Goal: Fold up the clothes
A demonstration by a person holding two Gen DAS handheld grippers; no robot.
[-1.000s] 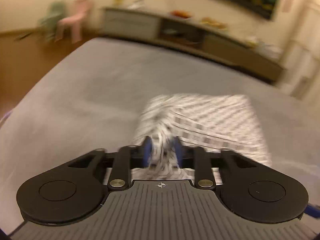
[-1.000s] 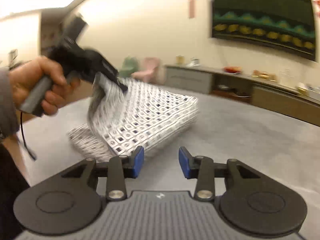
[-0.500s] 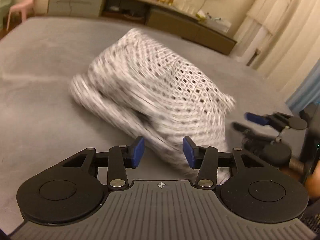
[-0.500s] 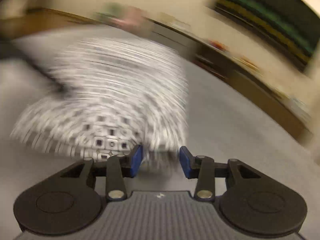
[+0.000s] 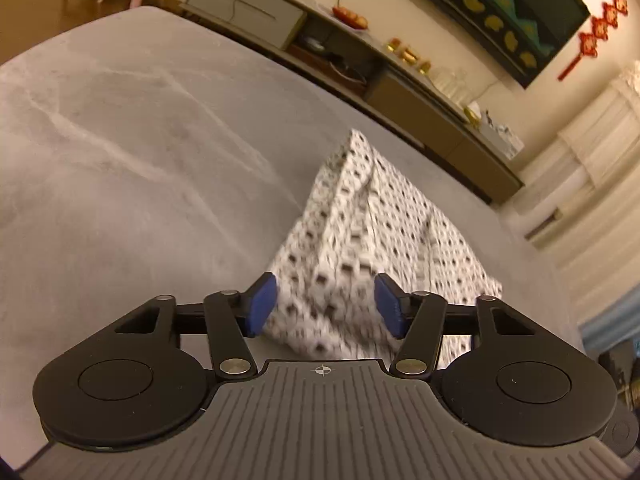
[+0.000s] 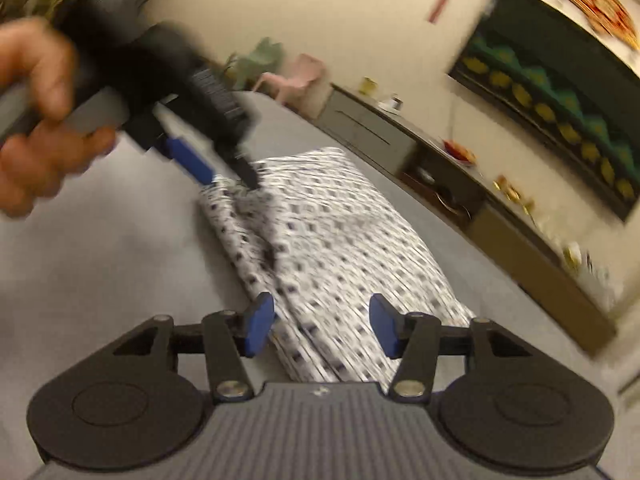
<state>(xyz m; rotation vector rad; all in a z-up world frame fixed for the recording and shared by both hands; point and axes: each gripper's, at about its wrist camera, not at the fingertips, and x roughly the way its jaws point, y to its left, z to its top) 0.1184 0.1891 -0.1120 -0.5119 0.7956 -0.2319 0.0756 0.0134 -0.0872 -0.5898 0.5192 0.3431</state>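
Observation:
A folded white garment with small dark squares (image 5: 384, 232) (image 6: 332, 240) lies flat on the grey bed surface (image 5: 120, 160). My left gripper (image 5: 325, 306) hangs over its near corner, jaws opening, with the cloth below the gap and the blue pads (image 5: 262, 306) clear of it. In the right wrist view a hand (image 6: 36, 120) holds that left gripper (image 6: 220, 170), its tips at the garment's far left corner. My right gripper (image 6: 322, 330) is over the garment's near end. Its jaws are opening too, with patterned cloth seen through the gap and nothing pinched.
A long low cabinet (image 5: 400, 76) with small items runs along the far wall beyond the bed's edge. A pink chair (image 6: 298, 76) and a green one stand on the wooden floor. Pale curtains (image 5: 592, 168) hang at the right. Grey surface (image 6: 100, 260) stretches left of the garment.
A second ago the left gripper held the garment's edge raised. It has let go and the garment has dropped flat into a fold. Both grippers' jaws stand wider and both views have swung.

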